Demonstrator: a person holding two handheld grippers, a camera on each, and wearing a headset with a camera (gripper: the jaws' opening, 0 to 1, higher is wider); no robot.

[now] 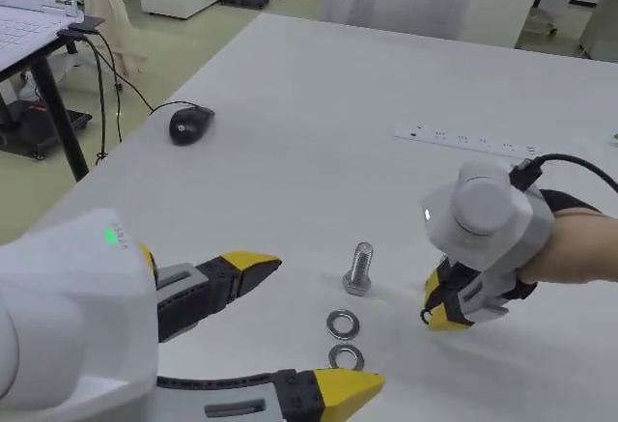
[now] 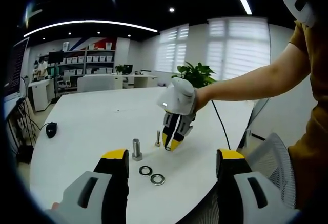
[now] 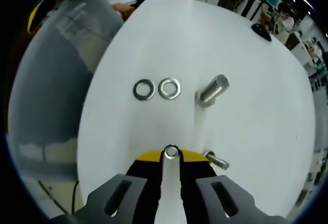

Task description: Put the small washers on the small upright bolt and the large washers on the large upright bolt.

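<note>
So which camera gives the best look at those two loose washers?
The right gripper view: it looks down on the two washers, so both holes show clearly. The head view shows them smaller and slanted; the left gripper view shows them small and nearly flat.

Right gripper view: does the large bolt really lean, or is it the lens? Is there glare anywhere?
Right gripper view: the large bolt looks tilted and the table edge curves, so fisheye distortion; head view: the bolt stands upright, light even, shadows soft; left gripper view: the ceiling light strip bends and the windows are bright, no glare on the table.
</note>
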